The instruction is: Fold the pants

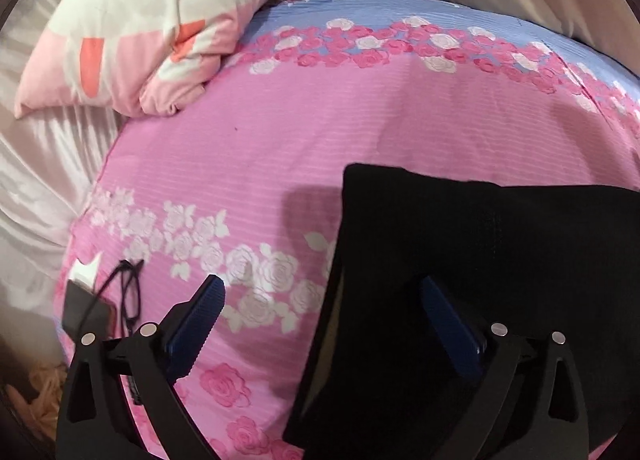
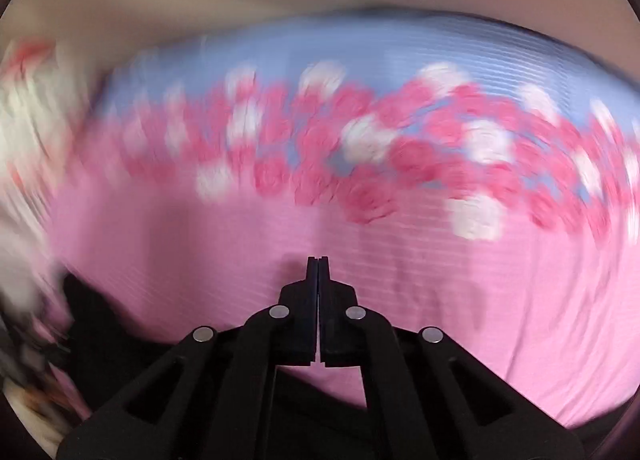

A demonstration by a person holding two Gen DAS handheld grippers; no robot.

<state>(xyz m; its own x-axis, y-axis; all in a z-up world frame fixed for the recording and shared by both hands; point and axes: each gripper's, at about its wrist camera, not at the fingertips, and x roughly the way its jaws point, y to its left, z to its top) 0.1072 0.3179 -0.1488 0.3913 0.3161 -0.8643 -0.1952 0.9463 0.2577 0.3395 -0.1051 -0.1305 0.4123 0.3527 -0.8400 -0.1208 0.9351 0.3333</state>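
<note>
Black pants (image 1: 480,260) lie folded flat on pink floral bedspread (image 1: 260,148), well clear of cat pillow (image 1: 144,20). Left claw (image 1: 324,324) released, spread wide, straddling pants' near-left edge. Right claw (image 2: 319,292) clenched, empty, pants (image 2: 104,340) low-left of it, view blurred. Left hand nearer.

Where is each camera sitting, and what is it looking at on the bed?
Left wrist: sits on the left gripper, looking forward and down over the pink flowery bedspread; its wide-open jaws straddle the edge of the black pants, with a cat pillow and glasses off to the left.
Right wrist: sits on the right gripper, looking across the blurred bedspread; its jaws are closed, black pants low left.
Shared: bedspread, pants.
</note>
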